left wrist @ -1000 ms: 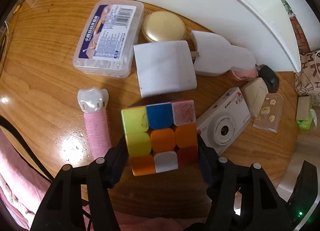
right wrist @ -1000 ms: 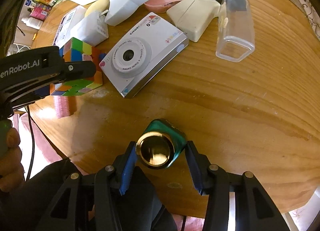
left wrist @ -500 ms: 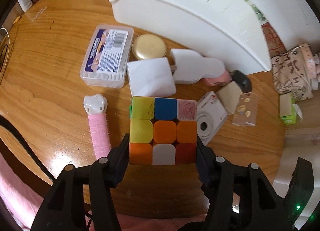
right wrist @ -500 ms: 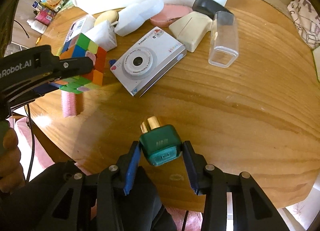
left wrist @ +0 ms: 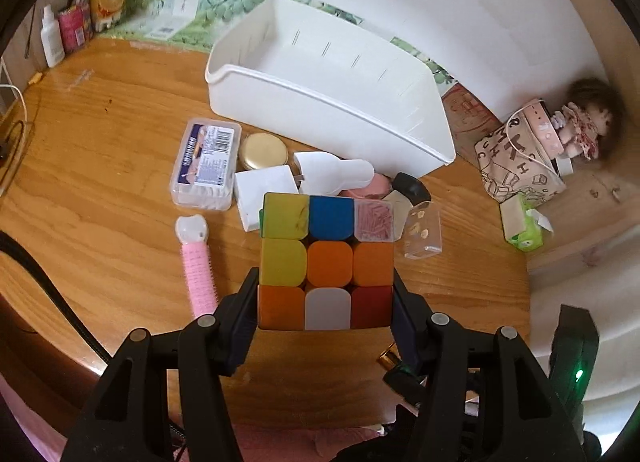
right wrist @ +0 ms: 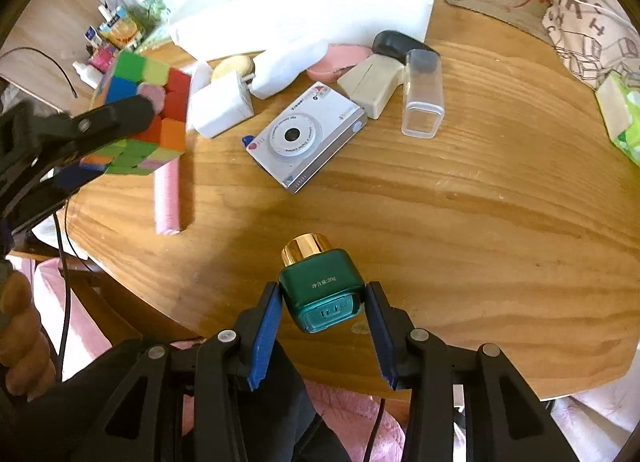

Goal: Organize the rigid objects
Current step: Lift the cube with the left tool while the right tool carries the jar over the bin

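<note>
My left gripper (left wrist: 325, 298) is shut on a colourful puzzle cube (left wrist: 326, 258), lifted above the wooden table (left wrist: 100, 182); the right wrist view shows the same cube (right wrist: 140, 110) at the left, held in the air. My right gripper (right wrist: 322, 304) is shut on a small green bottle with a gold cap (right wrist: 318, 286), raised over the table's near edge. An empty white bin (left wrist: 328, 102) stands at the back of the table.
In front of the bin lie a clear labelled box (left wrist: 206, 162), a gold round tin (left wrist: 262, 150), a white charger (right wrist: 220, 104), a white toy camera (right wrist: 306, 138), a clear plastic cup (right wrist: 422, 96) and a pink hair roller (left wrist: 198, 270). A tissue pack (left wrist: 522, 222) lies right.
Both grippers rose from the table with their loads. The left view tilted up so the whole bin shows. The green bottle tipped from cap-toward-camera to cap pointing away.
</note>
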Motion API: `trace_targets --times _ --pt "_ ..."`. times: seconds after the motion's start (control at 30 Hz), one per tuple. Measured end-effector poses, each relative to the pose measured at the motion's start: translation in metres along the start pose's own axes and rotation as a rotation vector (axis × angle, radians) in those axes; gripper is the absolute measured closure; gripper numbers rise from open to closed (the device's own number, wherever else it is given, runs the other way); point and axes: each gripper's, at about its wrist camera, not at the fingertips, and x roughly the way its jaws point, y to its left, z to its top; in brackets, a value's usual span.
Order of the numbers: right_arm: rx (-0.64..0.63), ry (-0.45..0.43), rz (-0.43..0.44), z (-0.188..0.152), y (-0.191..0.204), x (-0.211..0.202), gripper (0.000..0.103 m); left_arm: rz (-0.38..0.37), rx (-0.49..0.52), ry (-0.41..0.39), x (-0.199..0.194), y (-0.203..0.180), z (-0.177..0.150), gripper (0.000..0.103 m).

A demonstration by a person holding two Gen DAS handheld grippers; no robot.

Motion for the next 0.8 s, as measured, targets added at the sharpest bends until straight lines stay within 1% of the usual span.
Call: trace_targets --times 0.17,0.37,0.6,0.8 --pt "0.004 -0.072 0.022 -0.001 0.001 -0.014 0.06 0.002 0.01 -0.038 -0.013 -0.001 -0.003 0.041" --pt "-0.023 -0.166 0.052 0.009 0.004 -0.031 0.06 0.004 0.016 -0.104 -0.033 0.003 0.007 0.041" --pt "-0.071 -0.299 0.067 0.032 0.008 -0.059 0.06 0.008 0.053 -0.21 -0.056 0.004 0.029 0.041" --pt "-0.096 -0.408 0.05 0.056 0.014 -0.076 0.06 0.019 0.098 -0.298 -0.066 0.003 0.052 0.041"
